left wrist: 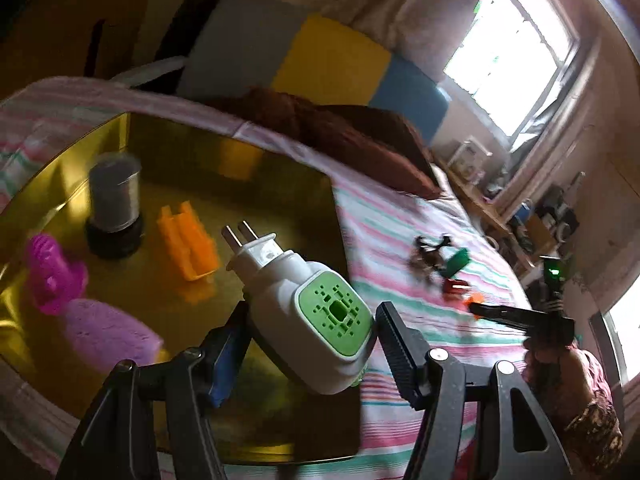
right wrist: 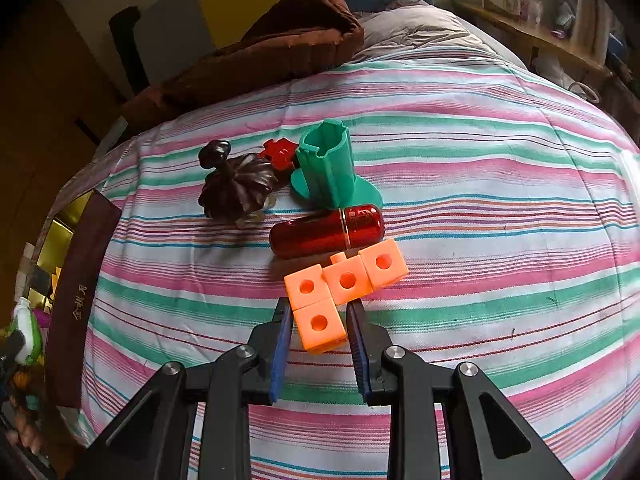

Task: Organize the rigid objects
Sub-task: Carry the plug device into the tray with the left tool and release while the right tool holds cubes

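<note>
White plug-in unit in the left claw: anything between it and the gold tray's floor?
Nothing visible blocks it. The white plug-in unit hangs over a bare patch of the gold tray. The orange piece, dark jar and purple items sit farther left, apart from it.

Daylight came from the blown-out window (left wrist: 516, 52); room dim, left-wrist view motion-blurred, fisheye edges curved and dark.

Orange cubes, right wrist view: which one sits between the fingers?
The nearest cube, bottom of the four-cube cluster; the other three lie beyond the fingertips, toward the red capsule.
</note>
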The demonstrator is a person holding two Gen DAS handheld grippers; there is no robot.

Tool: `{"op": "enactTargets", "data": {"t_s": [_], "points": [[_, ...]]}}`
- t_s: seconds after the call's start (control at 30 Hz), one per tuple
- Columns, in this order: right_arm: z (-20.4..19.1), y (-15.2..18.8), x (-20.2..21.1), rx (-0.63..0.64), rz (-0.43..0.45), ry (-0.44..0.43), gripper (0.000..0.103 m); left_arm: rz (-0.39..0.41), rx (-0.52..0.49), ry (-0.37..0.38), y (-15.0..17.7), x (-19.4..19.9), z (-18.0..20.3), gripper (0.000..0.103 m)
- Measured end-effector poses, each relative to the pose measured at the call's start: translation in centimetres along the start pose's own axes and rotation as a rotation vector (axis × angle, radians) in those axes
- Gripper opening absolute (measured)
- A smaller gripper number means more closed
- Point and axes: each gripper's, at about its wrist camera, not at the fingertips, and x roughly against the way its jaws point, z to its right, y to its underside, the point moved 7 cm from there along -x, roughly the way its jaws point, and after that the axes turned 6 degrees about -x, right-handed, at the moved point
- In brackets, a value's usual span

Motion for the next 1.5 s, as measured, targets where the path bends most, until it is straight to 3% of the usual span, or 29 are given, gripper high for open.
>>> {"op": "enactTargets", "data": {"t_s": [0.1,0.27,0.7,0.8,1.0,1.27,1.5], "points": [[-0.3,-0.1,0.2,0.005,0.012,-0.008,0.028,-0.038,0.026,-0.023,0.9,-0.6,-1.4,0.063],[-0.8,-0.2,0.4,0.026,0.028,-0.015,0.028,-0.034,-0.023,-0.055,1.1,-0.6,-1.7,0.064],[-0.6,-0.2,0.3,0.023,0.025,-0.005,0.028,-0.12,-0.127,-0.18,1.7,-2.3,-2.5,0.064],[-0.6,-0.1,0.2,0.025,0.023,-0.003,0.028,-0.109,-0.15,-0.222,1.9,-1.9,-2.3,0.064],[-0.5,-0.1,0.1,0.028,0.02,0.0,0.028,-0.07,-0.188,-0.225,2.2,-0.2,-2.1,0.065],[-0.9,-0.1,0.3,0.043,0.032,-0.004,0.028,0.077,-0.133,-0.219,1.4,3.2,-2.9,0.065],[-2.6,-0.3,1.5,0.08,0.083,-0.057,0.028,0.087,-0.122,-0.239,1.6,3.7,-2.8,0.065]]}}
